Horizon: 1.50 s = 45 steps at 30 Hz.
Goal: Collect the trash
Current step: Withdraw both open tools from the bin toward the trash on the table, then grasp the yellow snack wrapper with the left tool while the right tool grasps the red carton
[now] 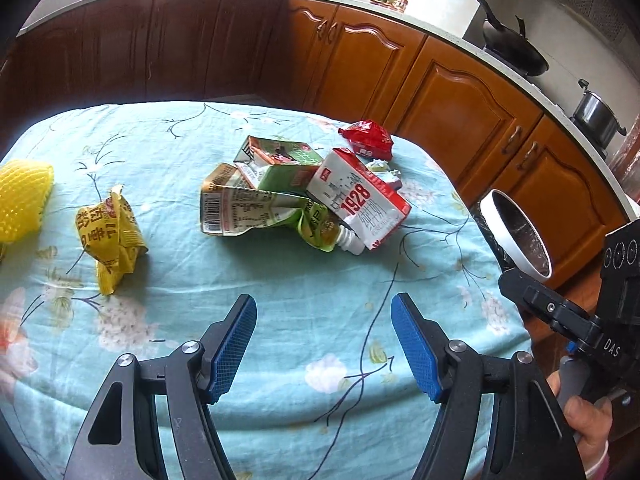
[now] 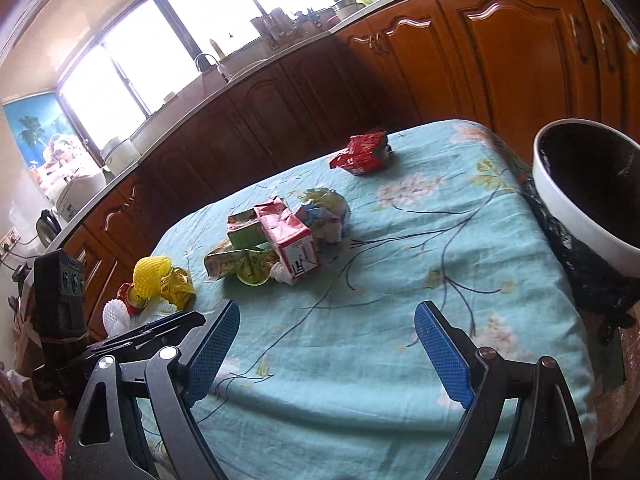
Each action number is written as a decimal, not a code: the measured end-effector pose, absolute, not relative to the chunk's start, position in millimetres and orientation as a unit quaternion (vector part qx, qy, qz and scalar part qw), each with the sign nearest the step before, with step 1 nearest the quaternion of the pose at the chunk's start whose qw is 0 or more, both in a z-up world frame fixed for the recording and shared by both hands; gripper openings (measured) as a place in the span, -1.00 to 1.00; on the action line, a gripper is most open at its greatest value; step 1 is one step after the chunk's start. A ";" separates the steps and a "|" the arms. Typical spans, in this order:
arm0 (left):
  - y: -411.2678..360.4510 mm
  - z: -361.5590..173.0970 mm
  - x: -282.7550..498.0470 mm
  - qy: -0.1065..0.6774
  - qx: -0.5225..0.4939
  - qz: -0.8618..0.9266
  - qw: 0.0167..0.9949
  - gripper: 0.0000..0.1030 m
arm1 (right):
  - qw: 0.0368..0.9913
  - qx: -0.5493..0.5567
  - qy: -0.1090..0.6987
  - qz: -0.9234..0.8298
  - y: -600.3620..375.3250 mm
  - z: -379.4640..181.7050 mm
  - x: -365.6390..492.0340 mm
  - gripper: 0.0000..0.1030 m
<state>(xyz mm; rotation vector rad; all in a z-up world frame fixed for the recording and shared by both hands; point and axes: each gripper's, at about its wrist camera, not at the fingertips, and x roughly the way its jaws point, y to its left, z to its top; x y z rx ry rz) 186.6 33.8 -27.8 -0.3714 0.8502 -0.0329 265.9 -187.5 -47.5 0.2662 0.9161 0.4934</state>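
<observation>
Turquoise flowered cloth covers the table (image 1: 168, 288), and we see our trash heaped mid-table: a red-and-white milk carton (image 1: 360, 200) lying across a green carton (image 1: 280, 160) and a crumpled pouch (image 1: 248, 208). Well apart sit a yellow wrapper (image 1: 112, 240) and, blurred, what seems a red packet (image 2: 362, 152). Our left gripper (image 1: 324, 344) and right gripper (image 2: 326, 350) hover with jaws apart, holding nothing. A white-rimmed bin (image 2: 580, 196) stands beside the table.

Bright daylight, blown-out windows (image 2: 168, 52), strong fisheye warp w/ dark corners, slight blur
</observation>
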 end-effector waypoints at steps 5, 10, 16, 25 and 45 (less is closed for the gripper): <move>48.1 -26.8 182.5 0.407 -0.184 -0.001 0.895 0.35 | 0.853 0.113 0.442 0.253 -166.0 -51.2 277.9 0.76; 75.8 -22.1 178.5 0.401 -0.198 0.030 0.894 0.35 | 0.845 0.105 0.453 0.263 -153.9 -58.2 295.3 0.75; 116.8 -10.7 171.9 0.378 -0.210 0.085 0.898 0.43 | 0.846 0.086 0.450 0.274 -139.6 -59.5 314.8 0.75; 143.9 -33.0 192.3 0.399 -0.202 0.135 0.884 0.53 | 0.840 0.055 0.460 0.281 -113.8 -70.9 339.0 0.64; 97.3 -34.5 208.0 0.401 -0.191 0.042 0.895 -0.53 | 0.854 0.093 0.440 0.261 -144.7 -56.0 300.7 -0.38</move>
